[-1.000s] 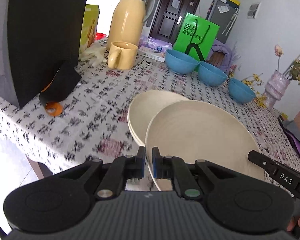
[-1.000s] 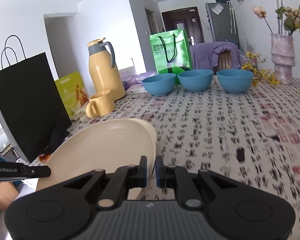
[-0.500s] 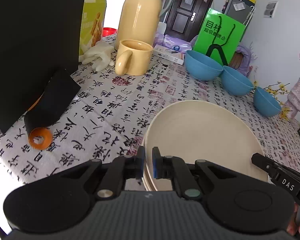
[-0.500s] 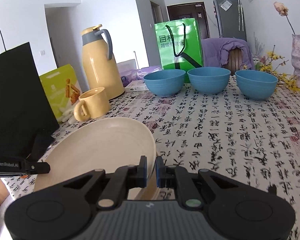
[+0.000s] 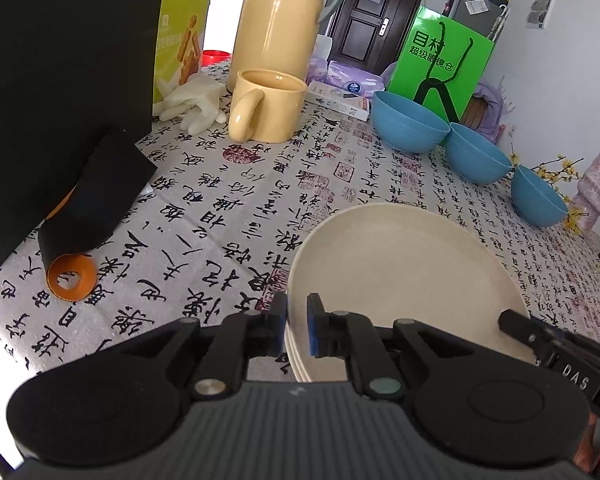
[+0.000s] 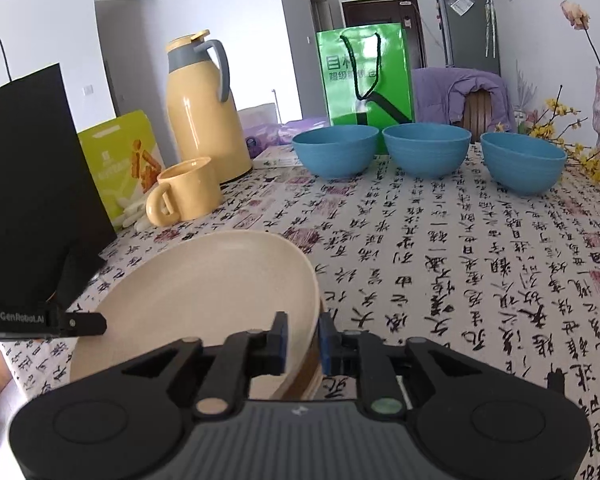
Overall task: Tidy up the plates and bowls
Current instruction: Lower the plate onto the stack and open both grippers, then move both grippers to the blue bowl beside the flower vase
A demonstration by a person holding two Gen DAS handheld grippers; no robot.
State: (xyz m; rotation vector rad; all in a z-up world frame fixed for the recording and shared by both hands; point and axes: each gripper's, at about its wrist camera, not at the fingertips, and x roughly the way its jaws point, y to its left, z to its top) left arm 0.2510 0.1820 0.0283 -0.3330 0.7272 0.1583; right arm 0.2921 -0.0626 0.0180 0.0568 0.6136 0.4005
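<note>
A stack of cream plates (image 5: 404,276) lies on the calligraphy-print tablecloth (image 5: 220,216); it also shows in the right wrist view (image 6: 204,292). My left gripper (image 5: 297,328) straddles the near left rim of the stack, its jaws a little apart around the rim. My right gripper (image 6: 301,340) straddles the opposite rim, jaws slightly parted. Three blue bowls stand in a row at the back: left bowl (image 6: 335,151), middle bowl (image 6: 426,150), right bowl (image 6: 522,166).
A yellow mug (image 5: 266,106), a yellow thermos (image 5: 280,20), a black paper bag (image 5: 60,80), a rolled black sheet (image 5: 88,220), white gloves (image 5: 192,100), a green bag (image 5: 440,64) and a pink vase (image 5: 596,188) stand around the table.
The top plate came down onto the lower plate, so the plates now lie stacked. Both grippers' jaws have parted slightly around the rim.
</note>
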